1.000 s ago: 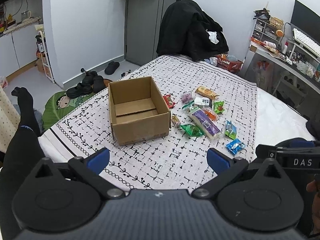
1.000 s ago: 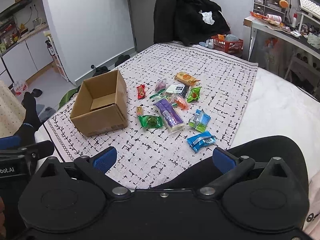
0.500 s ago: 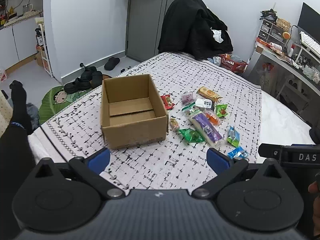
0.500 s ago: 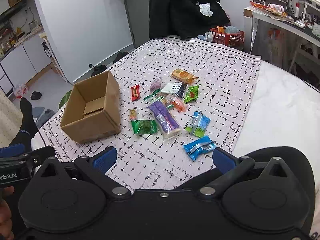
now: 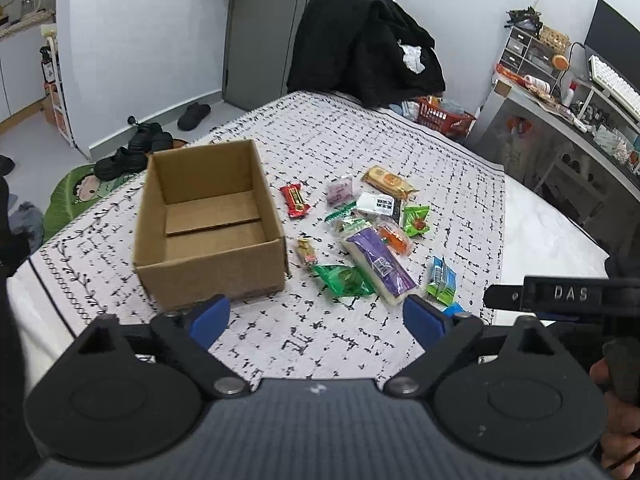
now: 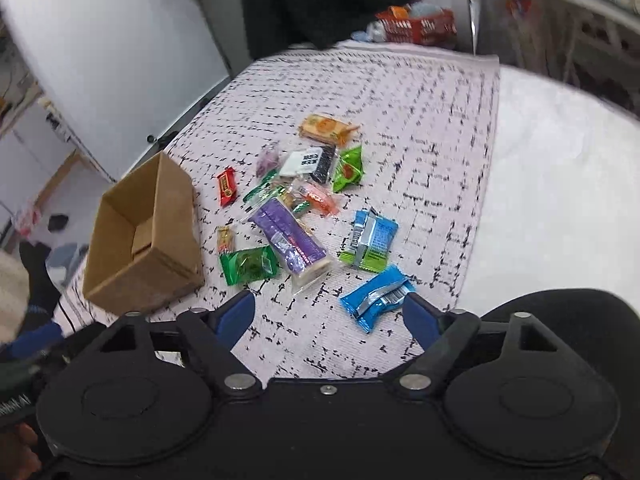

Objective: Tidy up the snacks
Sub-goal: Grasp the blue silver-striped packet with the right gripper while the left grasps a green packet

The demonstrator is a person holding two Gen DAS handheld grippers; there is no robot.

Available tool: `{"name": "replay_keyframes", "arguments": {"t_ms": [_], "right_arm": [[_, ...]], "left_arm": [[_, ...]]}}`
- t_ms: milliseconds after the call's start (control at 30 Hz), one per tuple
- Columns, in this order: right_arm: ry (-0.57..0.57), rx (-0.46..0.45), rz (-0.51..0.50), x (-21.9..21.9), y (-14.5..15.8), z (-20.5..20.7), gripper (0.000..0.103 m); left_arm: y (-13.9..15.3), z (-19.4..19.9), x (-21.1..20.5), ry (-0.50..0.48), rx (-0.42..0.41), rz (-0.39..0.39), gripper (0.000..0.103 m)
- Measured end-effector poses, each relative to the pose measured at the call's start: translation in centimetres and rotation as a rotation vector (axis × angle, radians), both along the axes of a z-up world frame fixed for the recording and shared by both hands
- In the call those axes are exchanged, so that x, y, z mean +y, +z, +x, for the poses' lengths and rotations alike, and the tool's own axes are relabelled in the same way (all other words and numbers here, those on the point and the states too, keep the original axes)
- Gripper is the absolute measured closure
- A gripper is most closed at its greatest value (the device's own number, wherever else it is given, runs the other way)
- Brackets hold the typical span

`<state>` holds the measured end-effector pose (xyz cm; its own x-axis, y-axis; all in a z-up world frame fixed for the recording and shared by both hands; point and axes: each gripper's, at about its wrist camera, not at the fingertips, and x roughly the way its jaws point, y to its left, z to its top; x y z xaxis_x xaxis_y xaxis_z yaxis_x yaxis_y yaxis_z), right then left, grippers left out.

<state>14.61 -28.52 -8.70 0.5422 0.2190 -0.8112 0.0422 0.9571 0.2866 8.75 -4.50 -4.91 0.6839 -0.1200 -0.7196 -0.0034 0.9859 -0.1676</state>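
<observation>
Loosely scattered snack packets lie on a white bed cover [image 5: 360, 140] printed with black dashes, just to the right of an open cardboard box [image 5: 208, 224] that stands upright with nothing inside. Nearest the box are a red bar [image 5: 295, 200] and a small yellow-red sweet [image 5: 306, 251]. A long purple packet [image 5: 380, 266] lies in the middle of the group, with a green packet [image 5: 344, 279] touching its near-left side. Farther off sit an orange packet [image 5: 387, 181], a white-and-black packet [image 5: 378, 204], a pale purple one [image 5: 340, 191] and a bright green one [image 5: 416, 220]. Print shows on the white-and-black packet, but it is too small to read. To the right lie a blue-and-green packet [image 6: 370, 240] and a blue packet [image 6: 376, 298].

The left gripper [image 5: 316, 318] hovers above the cover on the near side of the box and snacks, apart from them all. Its blue-tipped jaws are spread wide and closing, with nothing between them. The right gripper [image 6: 328, 314] hangs near the blue packet, which lies just ahead of its right fingertip [image 6: 416, 316], not touching. Its jaws are also apart and closing, gripping nothing. In the left view, the other tool's black body at the right edge carries the letters "DAS" [image 5: 570, 293]. A black garment [image 5: 360, 40] is draped over a chair past the bed's far end.
</observation>
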Motion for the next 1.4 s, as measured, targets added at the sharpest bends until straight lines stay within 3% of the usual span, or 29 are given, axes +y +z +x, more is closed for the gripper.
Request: {"name": "replay_keyframes", "arguments": {"t_ms": [133,300,800,1067,1167,1200,1400], "right_arm": [[-0.031,0.064,0.04,-0.6,-1.7,1.8,0.042],[-0.088,0.164,0.088,-1.2,-4.2,3.7,0.046],[-0.142,0.336,0.11,-0.9,-10.0,8.0,0.046],[-0.148,0.346,0.098,-1.6,-11.5,8.9,0.046],[-0.141,0.341,0.106,-1.6,-12.0,9.2,0.057],[-0.136,0.334,0.106,-1.5,-12.0,9.2,0.066],[-0.1,0.279,0.136,-1.4,-11.7,9.3,0.069]], "left_arm": [[-1.1,1.7,-0.5,0.0,0.027,-0.037,0.023],[-2.6,4.0,-0.8,0.015,0.071,-0.075,0.036],[-8.3,8.2,-0.8,0.091,0.119,-0.148,0.043],[-9.8,10.0,-1.9,0.095,0.118,-0.157,0.043],[-10.4,10.6,-2.5,0.096,0.114,-0.162,0.043],[-10.6,10.9,-2.7,0.097,0.115,-0.156,0.043],[-11.9,12.6,-3.7,0.113,0.129,-0.137,0.043]]}}
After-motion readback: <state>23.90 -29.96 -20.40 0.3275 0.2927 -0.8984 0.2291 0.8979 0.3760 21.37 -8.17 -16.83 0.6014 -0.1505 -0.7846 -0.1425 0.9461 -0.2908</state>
